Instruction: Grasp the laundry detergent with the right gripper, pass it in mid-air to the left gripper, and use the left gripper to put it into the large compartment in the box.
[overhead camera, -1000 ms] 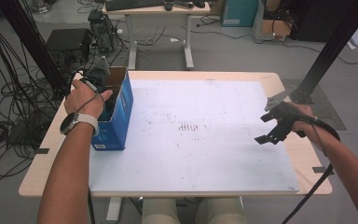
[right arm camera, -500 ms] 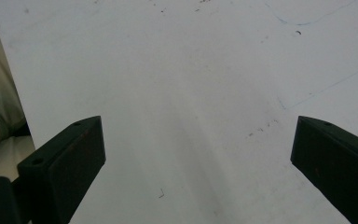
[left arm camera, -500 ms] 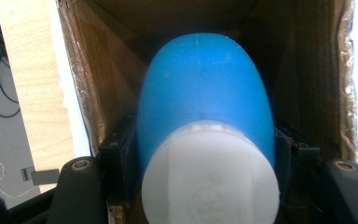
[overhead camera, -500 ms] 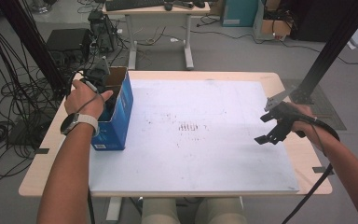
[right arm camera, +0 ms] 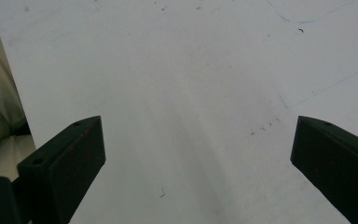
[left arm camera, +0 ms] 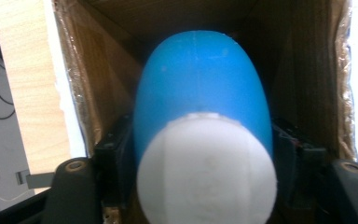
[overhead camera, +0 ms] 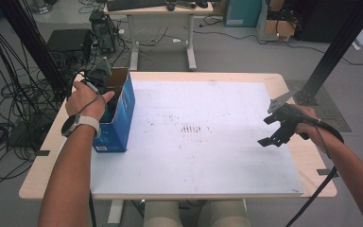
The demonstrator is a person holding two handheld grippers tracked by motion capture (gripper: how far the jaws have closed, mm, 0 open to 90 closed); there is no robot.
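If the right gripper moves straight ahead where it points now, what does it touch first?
Probably the white board on the table: the open right gripper points down at its bare surface, nothing between, though depth is unclear.

Blue-and-white bottle (left arm camera: 200, 140) upright inside cardboard box (overhead camera: 118, 118)

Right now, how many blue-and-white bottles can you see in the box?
1. One blue bottle with a white cap lies between the left claw's jaws, down inside the open cardboard box at the table's left edge. More may lie hidden beneath it.
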